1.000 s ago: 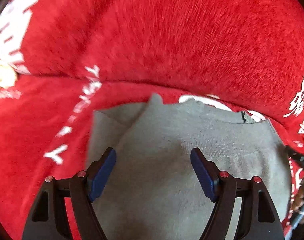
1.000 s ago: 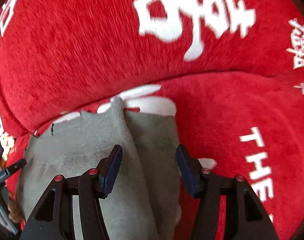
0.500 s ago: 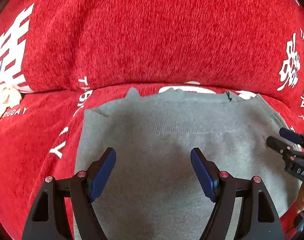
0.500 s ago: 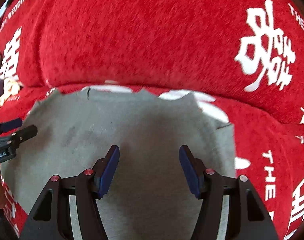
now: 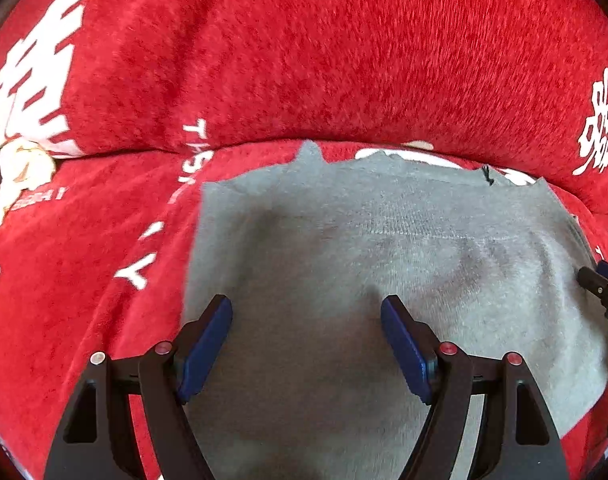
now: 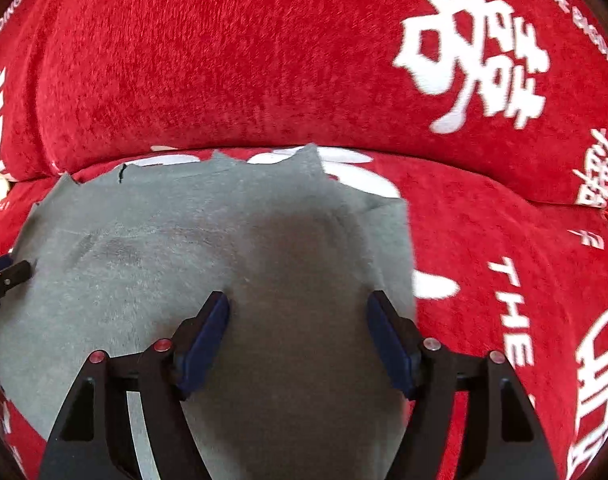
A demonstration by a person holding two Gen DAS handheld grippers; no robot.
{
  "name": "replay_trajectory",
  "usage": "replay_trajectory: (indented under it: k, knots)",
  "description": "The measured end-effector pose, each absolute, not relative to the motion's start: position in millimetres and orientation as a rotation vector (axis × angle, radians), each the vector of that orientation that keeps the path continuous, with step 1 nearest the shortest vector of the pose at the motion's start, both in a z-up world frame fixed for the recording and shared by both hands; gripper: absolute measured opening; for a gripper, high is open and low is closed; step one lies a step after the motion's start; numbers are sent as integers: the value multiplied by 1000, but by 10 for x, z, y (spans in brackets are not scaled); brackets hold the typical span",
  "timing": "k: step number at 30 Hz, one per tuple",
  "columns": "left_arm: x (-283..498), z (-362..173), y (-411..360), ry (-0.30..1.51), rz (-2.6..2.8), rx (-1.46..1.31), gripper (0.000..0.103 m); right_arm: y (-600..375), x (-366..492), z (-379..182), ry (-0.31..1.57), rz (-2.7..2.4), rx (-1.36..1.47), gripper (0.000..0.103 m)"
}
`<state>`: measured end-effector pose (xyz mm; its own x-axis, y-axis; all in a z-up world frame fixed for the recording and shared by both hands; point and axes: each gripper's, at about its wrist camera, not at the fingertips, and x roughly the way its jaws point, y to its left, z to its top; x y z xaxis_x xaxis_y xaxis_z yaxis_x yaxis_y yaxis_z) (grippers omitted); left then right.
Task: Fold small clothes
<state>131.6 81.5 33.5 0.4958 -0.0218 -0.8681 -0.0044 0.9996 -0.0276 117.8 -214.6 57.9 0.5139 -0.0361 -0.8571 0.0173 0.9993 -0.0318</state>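
A small grey knit garment (image 5: 343, 264) lies spread flat on a red seat cover; it also shows in the right wrist view (image 6: 224, 248). My left gripper (image 5: 305, 320) is open and empty, above the garment's left half. My right gripper (image 6: 298, 314) is open and empty, above its right half. The right gripper's tip shows at the right edge of the left wrist view (image 5: 599, 288). The left gripper's tip shows at the left edge of the right wrist view (image 6: 8, 280).
The red plush cover with white lettering (image 6: 503, 280) drapes the seat and a back cushion (image 5: 304, 48) that rises just beyond the garment. A cream object (image 5: 20, 172) sits at the far left by the seat crease.
Both grippers have pulled back and up from the garment's far edge. The garment, bunched and folded under them a second ago, now lies spread out flat. Both stay open.
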Motion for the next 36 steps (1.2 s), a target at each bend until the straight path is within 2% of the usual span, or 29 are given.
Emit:
replay_trajectory:
  k: [5, 10, 12, 13, 16, 20, 31, 36]
  knots:
    - [1016, 458, 797, 1030, -37, -139, 78, -1803, 872, 834, 955, 74, 1, 76]
    - [841, 359, 382, 1028, -82, 1, 78, -1264, 676, 731, 956, 163, -103, 75]
    - [803, 263, 364, 1023, -52, 61, 79, -1324, 678, 591, 990, 111, -138, 75]
    - [792, 247, 407, 1011, -58, 55, 83, -1412, 676, 544, 1001, 89, -132, 77]
    - [749, 270, 596, 1013, -55, 0, 84, -1835, 576, 586, 978, 43, -16, 77]
    - [669, 305, 725, 1033, -38, -42, 84, -2060, 440, 627, 970, 30, 3, 77]
    - [342, 401, 743, 1013, -45, -60, 84, -1877, 31, 829, 926, 10, -5, 78]
    - [262, 299, 732, 1033, -41, -65, 84, -1758, -25, 679, 966, 16, -12, 78]
